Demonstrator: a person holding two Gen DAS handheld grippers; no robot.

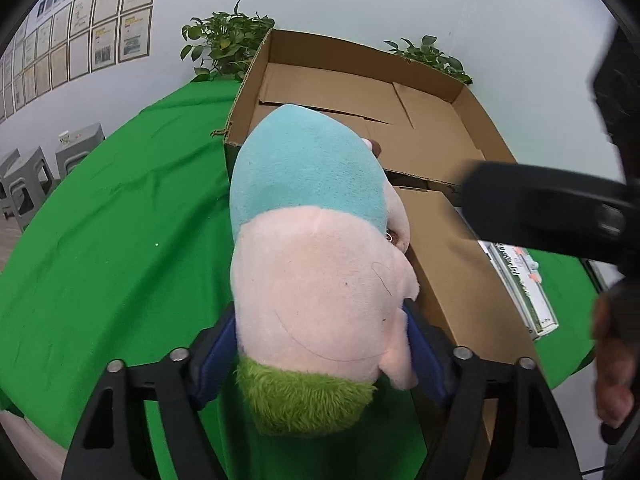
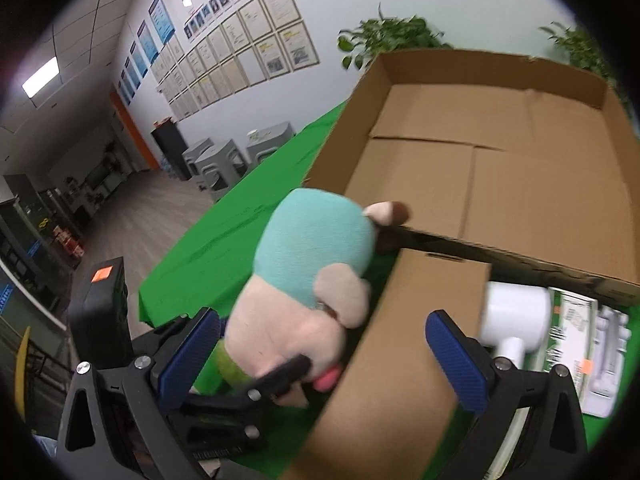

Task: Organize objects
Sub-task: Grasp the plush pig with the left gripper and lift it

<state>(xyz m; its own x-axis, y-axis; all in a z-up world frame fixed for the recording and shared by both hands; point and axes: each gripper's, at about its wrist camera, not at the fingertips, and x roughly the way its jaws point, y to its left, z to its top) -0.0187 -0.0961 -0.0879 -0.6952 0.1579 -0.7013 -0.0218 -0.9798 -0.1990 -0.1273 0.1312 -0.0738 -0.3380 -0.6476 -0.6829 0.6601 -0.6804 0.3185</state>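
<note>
My left gripper (image 1: pixel 320 364) is shut on a plush toy (image 1: pixel 316 264) with a pink body, light blue top and green tuft, held in the air just in front of the near left corner of an open cardboard box (image 1: pixel 472 152). In the right wrist view the same plush toy (image 2: pixel 308 280) hangs by the box's (image 2: pixel 500 184) near flap, gripped by the left gripper's fingers (image 2: pixel 280 380). My right gripper (image 2: pixel 324 356) is open and empty, its blue pads either side of the flap. The box looks empty inside.
The green cloth-covered table (image 1: pixel 112 232) holds the box. A white mug-like object (image 2: pixel 514 316) and a white-and-green package (image 2: pixel 576 340) lie right of the box; the package (image 1: pixel 520 284) also shows in the left wrist view. Potted plants (image 1: pixel 224 44) stand behind. Grey stools (image 2: pixel 224 160) stand beyond the table.
</note>
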